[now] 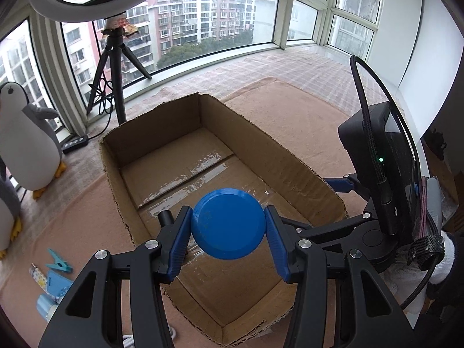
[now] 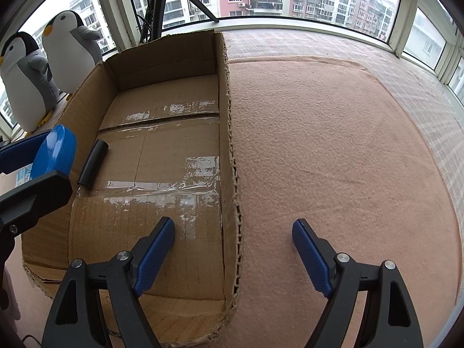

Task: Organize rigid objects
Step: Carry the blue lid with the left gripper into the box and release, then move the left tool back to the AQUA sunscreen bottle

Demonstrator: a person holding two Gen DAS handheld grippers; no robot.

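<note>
Blue plastic marks the round lid, which is clamped edge to edge between the pads of the left gripper and held above the open cardboard box, toward its 6 o'clock end. A black cylinder is seen lying on the box floor, near the wall at 9 o'clock in the right wrist view. The right gripper is held with its jaws spread and nothing between them, straddling the box wall over the pink fleece cloth. Two plush penguins are stood at 10 o'clock, by the window.
</note>
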